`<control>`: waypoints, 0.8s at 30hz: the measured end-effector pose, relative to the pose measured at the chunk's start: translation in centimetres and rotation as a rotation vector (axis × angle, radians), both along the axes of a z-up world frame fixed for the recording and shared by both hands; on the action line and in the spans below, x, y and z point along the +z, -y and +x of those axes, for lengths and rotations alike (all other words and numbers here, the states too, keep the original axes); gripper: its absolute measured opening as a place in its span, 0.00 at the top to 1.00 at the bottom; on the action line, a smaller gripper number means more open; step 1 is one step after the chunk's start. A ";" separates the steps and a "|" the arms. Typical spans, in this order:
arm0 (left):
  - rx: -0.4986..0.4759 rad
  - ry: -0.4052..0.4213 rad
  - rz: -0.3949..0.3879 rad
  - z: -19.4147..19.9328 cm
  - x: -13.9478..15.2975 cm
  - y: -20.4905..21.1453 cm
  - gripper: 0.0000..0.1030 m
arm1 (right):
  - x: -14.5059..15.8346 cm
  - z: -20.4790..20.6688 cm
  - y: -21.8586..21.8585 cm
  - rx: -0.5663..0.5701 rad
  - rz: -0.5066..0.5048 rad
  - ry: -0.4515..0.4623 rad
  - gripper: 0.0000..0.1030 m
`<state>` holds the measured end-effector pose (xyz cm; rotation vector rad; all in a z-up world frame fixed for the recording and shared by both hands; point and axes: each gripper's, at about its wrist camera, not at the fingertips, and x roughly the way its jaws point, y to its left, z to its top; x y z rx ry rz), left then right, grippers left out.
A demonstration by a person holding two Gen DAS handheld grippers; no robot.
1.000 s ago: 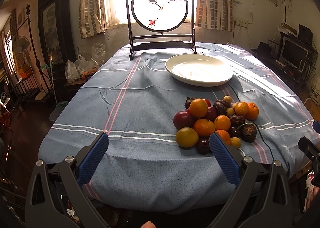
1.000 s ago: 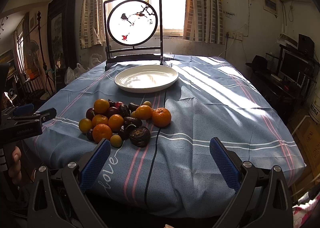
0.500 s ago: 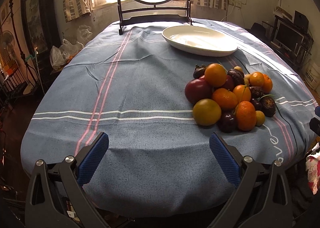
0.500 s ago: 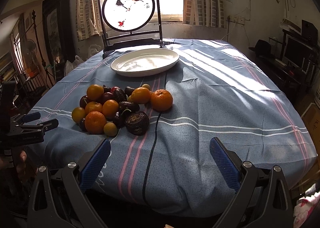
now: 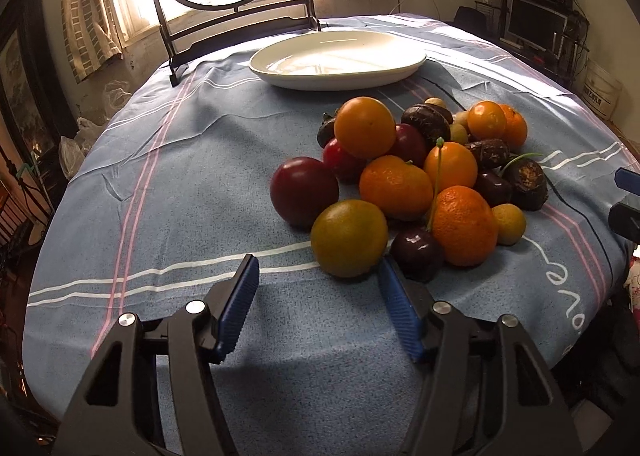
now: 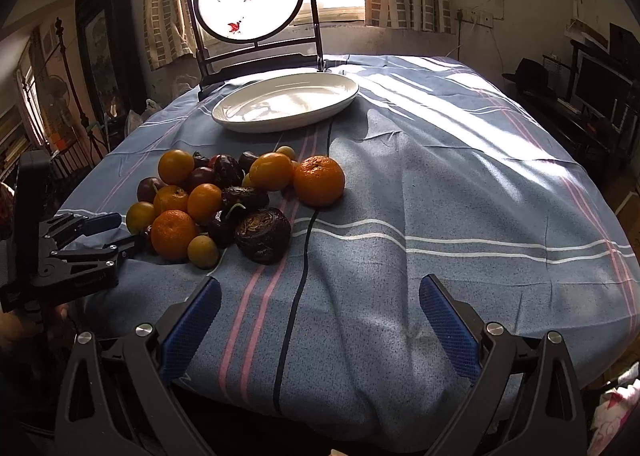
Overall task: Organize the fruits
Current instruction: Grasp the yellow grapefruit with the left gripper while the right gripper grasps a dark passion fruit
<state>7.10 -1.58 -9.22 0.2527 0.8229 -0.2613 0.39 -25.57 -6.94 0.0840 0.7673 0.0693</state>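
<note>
A pile of fruit lies on the blue striped tablecloth: oranges [image 5: 394, 187], a yellow-green citrus [image 5: 349, 238], a dark red plum [image 5: 304, 191], dark cherries and brown wrinkled fruits [image 6: 263, 235]. An empty white oval plate [image 5: 338, 60] stands behind the pile; it also shows in the right wrist view [image 6: 286, 101]. My left gripper [image 5: 318, 270] is open and empty, just in front of the yellow-green citrus; it shows from the side in the right wrist view [image 6: 114, 234]. My right gripper [image 6: 320, 292] is open and empty above the cloth, right of the pile.
A round painted screen on a dark stand [image 6: 250, 11] stands behind the plate at the table's far edge. A thin dark cord [image 6: 304, 264] runs across the cloth past the pile. Shelves and a monitor [image 5: 536, 25] stand at the right wall.
My left gripper has moved forward and down to the near side of the pile, and its jaws have narrowed. My right gripper has moved a little closer over the table.
</note>
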 end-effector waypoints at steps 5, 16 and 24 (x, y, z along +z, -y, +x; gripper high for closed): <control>-0.033 0.008 -0.024 0.5 -0.2 0.1 0.43 | -0.6 0.6 -0.3 0.010 0.003 -0.020 0.04; -0.078 0.001 -0.112 -0.6 0.5 -0.3 0.64 | -0.6 1.2 -1.4 0.072 -0.029 -0.006 0.04; -0.072 0.002 -0.134 -2.1 1.4 -1.2 0.64 | -1.3 4.9 -3.6 0.168 -0.112 0.000 0.25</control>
